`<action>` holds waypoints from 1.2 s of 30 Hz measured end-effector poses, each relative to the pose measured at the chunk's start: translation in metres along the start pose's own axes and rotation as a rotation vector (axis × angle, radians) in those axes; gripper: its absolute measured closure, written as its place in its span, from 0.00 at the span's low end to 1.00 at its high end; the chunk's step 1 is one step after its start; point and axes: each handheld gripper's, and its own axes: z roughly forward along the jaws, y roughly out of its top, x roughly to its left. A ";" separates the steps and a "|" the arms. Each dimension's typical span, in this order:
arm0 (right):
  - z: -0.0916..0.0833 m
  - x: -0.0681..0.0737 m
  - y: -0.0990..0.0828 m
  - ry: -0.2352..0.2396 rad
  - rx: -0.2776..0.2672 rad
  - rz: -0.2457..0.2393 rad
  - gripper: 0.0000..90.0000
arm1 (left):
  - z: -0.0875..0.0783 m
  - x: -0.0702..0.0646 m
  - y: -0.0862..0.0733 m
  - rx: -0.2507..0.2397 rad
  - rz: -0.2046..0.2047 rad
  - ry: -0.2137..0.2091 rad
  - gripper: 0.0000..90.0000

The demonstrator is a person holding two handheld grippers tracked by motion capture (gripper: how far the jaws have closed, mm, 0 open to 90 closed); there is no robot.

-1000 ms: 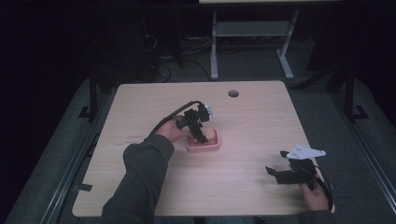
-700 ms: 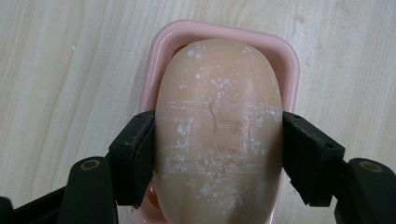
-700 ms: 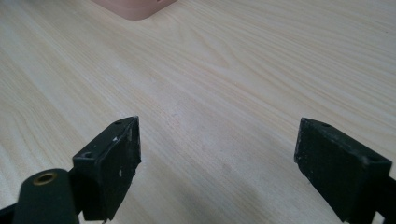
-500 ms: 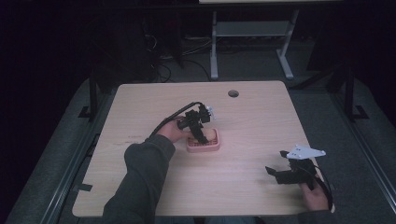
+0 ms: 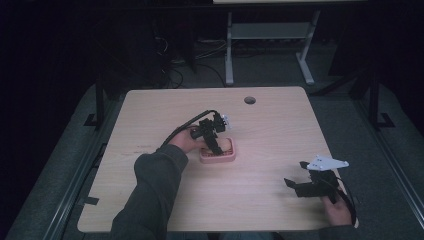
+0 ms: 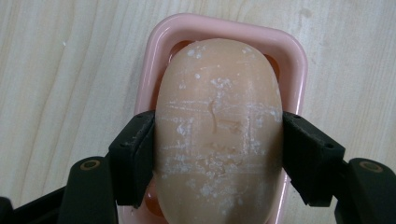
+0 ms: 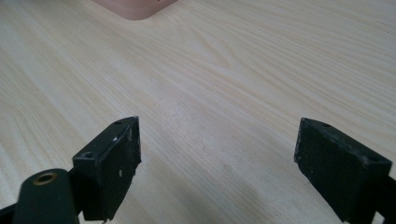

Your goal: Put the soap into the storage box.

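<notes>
The left gripper stood over the shallow pink plastic soap dish near the middle of the pale wood-grain desk, pointing down into it. Its jaws were clamped on the long sides of the oval peach-coloured bar of soap, which was flecked with dry white residue and lay inside the dish, its far end close to the rim. In the high view the same gripper hid most of the soap, with the dish showing beneath it.

The right gripper hovered low over bare desk near the person's right-hand corner, jaws spread wide and holding nothing; a corner of the dish showed far off in its view.

The step in hand looked like lifting the soap out of the dish. To do it well, the grip probably needed to stay firm and level, since a rounded bar can squirt out of flat pads. A straight vertical lift would likely keep the bar from catching the rim and dragging the light dish along. If the dish rose with it, the idle right gripper could press its rim down.
</notes>
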 end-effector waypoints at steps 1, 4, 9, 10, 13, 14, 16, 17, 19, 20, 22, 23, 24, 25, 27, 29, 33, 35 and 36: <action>0.000 0.000 0.000 0.000 0.000 0.000 0.16 | 0.000 0.000 0.000 0.000 0.000 -0.003 0.36; 0.000 0.000 0.000 0.000 0.000 -0.002 0.16 | 0.002 0.000 0.000 0.002 -0.003 -0.001 0.36; 0.000 0.000 0.000 0.001 0.001 0.003 0.16 | 0.003 0.001 -0.001 0.003 -0.003 -0.003 0.36; 0.000 0.000 0.000 0.001 0.000 0.001 0.16 | 0.003 0.002 -0.001 0.003 -0.004 -0.005 0.36; 0.000 0.000 0.000 0.002 0.000 0.004 0.16 | 0.003 0.002 -0.001 0.003 -0.003 -0.003 0.36; 0.000 0.000 0.000 0.002 0.000 0.002 0.16 | 0.003 0.001 -0.001 0.003 -0.003 -0.003 0.36; 0.000 -0.001 0.000 -0.001 -0.003 -0.007 0.16 | 0.003 0.001 -0.001 0.003 -0.005 -0.001 0.36; 0.000 -0.001 0.000 -0.001 -0.003 -0.007 0.16 | 0.003 0.001 -0.001 0.003 -0.005 -0.001 0.36; 0.000 0.000 0.000 0.000 -0.004 -0.004 0.16 | 0.003 0.001 -0.001 0.006 -0.002 0.001 0.36; 0.000 0.000 0.000 0.000 -0.005 -0.006 0.16 | 0.002 0.001 -0.001 0.008 -0.001 0.001 0.36; 0.001 0.000 0.000 0.000 -0.005 -0.006 0.16 | 0.002 0.001 -0.002 0.006 -0.005 0.004 0.36; 0.001 0.000 0.000 0.001 -0.004 -0.006 0.16 | 0.002 0.001 -0.002 0.006 -0.005 0.004 0.36; 0.001 0.000 0.000 0.002 -0.004 -0.006 0.16 | 0.002 0.002 -0.003 0.005 -0.011 0.002 0.36; 0.001 0.000 0.000 0.001 -0.005 -0.006 0.16 | 0.002 0.002 -0.003 0.005 -0.010 0.002 0.36; 0.001 0.000 0.000 0.002 -0.005 -0.007 0.16 | 0.002 0.002 -0.003 0.007 -0.008 0.002 0.36; 0.001 0.000 0.000 0.001 -0.004 -0.005 0.16 | 0.002 0.002 -0.004 0.008 -0.015 0.001 0.35; 0.001 0.000 0.000 0.001 -0.002 -0.002 0.16 | 0.002 0.002 -0.004 0.008 -0.018 0.000 0.35; 0.001 0.000 0.001 0.000 -0.001 -0.003 0.16 | 0.002 0.002 -0.004 0.008 -0.018 0.001 0.35; 0.001 0.000 0.001 0.001 -0.002 -0.002 0.16 | 0.001 0.002 -0.004 0.005 -0.019 0.003 0.34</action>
